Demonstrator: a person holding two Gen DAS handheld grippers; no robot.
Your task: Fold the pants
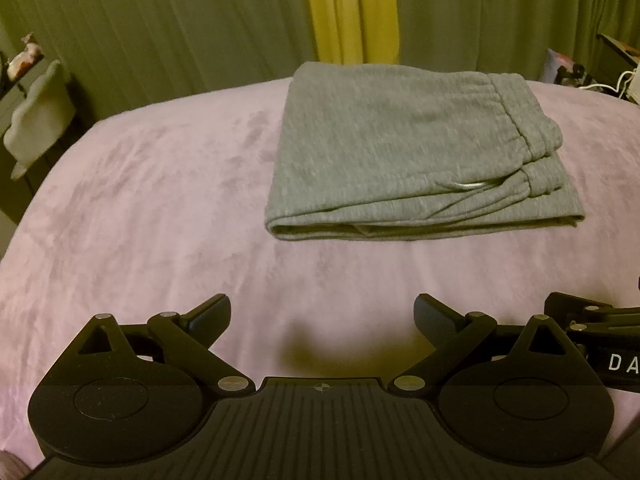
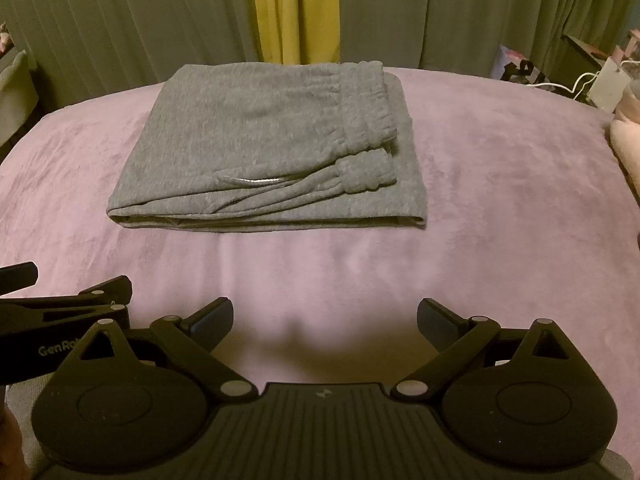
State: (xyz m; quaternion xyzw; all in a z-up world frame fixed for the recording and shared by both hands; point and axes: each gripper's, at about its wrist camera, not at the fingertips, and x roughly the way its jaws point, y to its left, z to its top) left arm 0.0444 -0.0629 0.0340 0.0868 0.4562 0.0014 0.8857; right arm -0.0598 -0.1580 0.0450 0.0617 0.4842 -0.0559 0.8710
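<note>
The gray pants (image 1: 404,152) lie folded in a neat pile on the pink blanket (image 1: 140,200), near its far edge. The left gripper (image 1: 322,314) and right gripper (image 2: 325,316) sit near the blanket's close edge, both wide apart and holding nothing. The folding looks done, so the next move may only be a small tidy pat.

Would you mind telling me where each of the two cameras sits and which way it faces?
Left wrist: on the left gripper, facing forward over the pink blanket at the folded grey pants; own open fingers show, right gripper at the right edge.
Right wrist: on the right gripper, facing likewise; own open fingers show, left gripper at the left edge.
Shared: pants, blanket, green curtains.
</note>
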